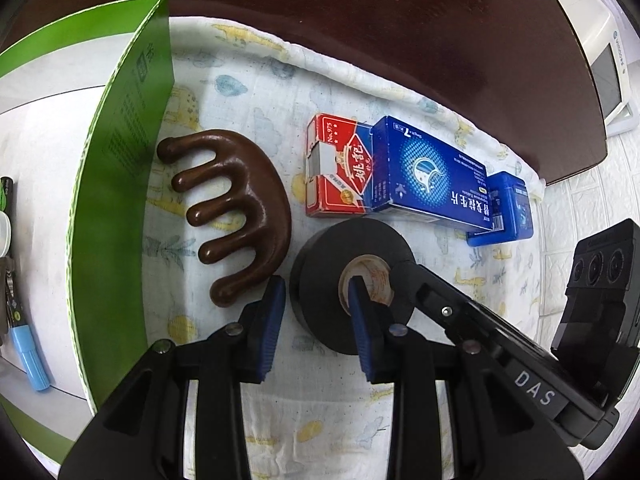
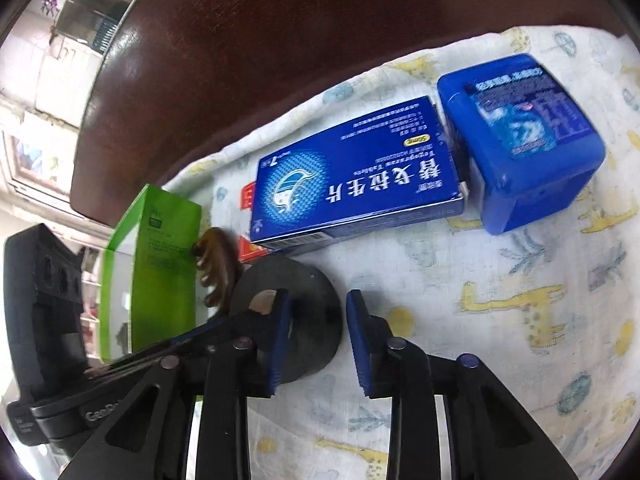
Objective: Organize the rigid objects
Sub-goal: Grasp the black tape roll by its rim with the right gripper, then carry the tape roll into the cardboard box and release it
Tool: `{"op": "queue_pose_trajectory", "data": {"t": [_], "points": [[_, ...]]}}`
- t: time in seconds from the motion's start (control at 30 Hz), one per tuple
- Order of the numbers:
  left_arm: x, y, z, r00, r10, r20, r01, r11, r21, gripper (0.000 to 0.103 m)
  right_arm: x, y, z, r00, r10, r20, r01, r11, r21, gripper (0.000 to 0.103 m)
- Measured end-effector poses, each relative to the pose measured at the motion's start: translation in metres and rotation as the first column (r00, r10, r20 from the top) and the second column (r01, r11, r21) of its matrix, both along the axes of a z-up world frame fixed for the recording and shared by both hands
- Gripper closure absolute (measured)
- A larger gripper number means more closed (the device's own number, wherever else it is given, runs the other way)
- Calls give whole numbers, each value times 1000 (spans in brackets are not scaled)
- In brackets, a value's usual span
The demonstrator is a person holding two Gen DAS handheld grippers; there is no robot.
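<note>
A black tape roll (image 1: 320, 276) lies flat on the patterned cloth. My left gripper (image 1: 316, 320) straddles its near-left wall, one blue pad outside, one in the core, jaws open. My right gripper (image 2: 316, 340) straddles the roll's (image 2: 308, 312) right wall, also open; its finger shows in the left wrist view (image 1: 448, 300). A brown wooden comb (image 1: 236, 212) lies left of the roll. A red card box (image 1: 336, 168), a long blue medicine box (image 1: 432, 176) leaning on it, and a small blue plastic box (image 2: 520, 140) lie behind.
A green-and-white open box (image 1: 120, 184) stands at the left with markers (image 1: 24, 344) inside. The cloth (image 2: 520, 320) covers part of a dark wooden table (image 1: 400, 32). The table edge runs behind the boxes.
</note>
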State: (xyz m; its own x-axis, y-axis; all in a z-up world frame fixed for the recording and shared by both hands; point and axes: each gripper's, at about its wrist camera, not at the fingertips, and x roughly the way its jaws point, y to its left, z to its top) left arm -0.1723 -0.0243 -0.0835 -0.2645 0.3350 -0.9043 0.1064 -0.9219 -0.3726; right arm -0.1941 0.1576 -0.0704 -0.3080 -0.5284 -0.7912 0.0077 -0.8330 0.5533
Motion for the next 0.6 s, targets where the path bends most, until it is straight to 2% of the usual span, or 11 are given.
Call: {"op": "queue_pose_trajectory", "data": {"t": [0.23, 0.3, 0.6], "points": [[6, 10, 5, 997, -66, -42, 64, 997, -48, 76, 8, 1, 6, 1000, 4, -6, -4, 1000, 17, 76], [9, 12, 11, 996, -74, -55, 72, 996, -43, 76, 14, 1, 15, 1000, 3, -31, -2, 999, 38, 76], [28, 6, 53, 983, -99, -152, 89, 994, -65, 76, 38, 2, 53, 993, -7, -118, 10, 1000, 24, 76]]}}
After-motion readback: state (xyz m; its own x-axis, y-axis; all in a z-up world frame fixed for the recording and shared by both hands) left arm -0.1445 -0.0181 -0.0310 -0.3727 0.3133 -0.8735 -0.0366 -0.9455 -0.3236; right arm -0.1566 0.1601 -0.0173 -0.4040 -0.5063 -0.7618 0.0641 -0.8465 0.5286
